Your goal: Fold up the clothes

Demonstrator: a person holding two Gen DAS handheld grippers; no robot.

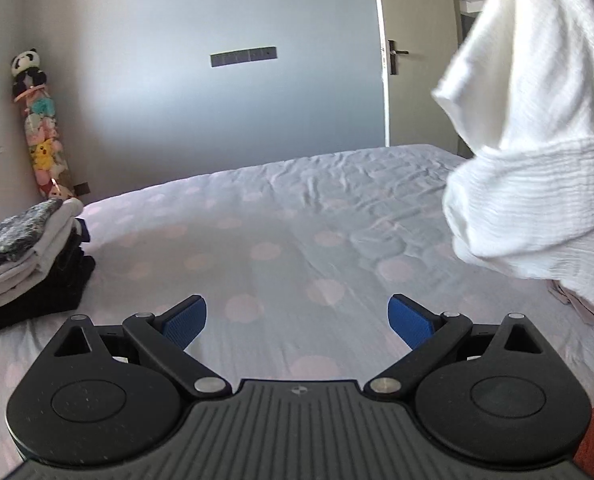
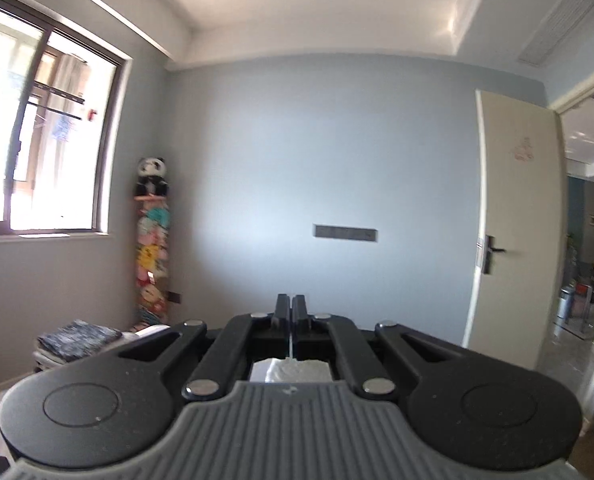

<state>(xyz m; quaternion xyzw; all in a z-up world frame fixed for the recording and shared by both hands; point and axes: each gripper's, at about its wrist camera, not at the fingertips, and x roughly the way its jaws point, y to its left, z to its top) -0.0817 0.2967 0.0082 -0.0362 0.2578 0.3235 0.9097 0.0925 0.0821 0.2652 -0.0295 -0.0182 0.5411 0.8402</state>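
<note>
A white crinkled garment (image 1: 537,128) hangs in the air at the right of the left wrist view, its lower folds draping toward the bed. My left gripper (image 1: 297,318) hovers over the bed with its blue pads wide apart and nothing between them. My right gripper (image 2: 291,312) is raised and points level at the far wall, its jaws pressed together. A scrap of the white garment (image 2: 293,370) shows under its closed fingers, pinched between them.
The bed (image 1: 281,240) has a pale grey sheet with pink dots. A stack of folded clothes (image 1: 33,256) sits at its left edge. A column of plush toys (image 1: 45,136) stands in the corner. An open door (image 2: 513,232) is at the right, a window (image 2: 37,140) at the left.
</note>
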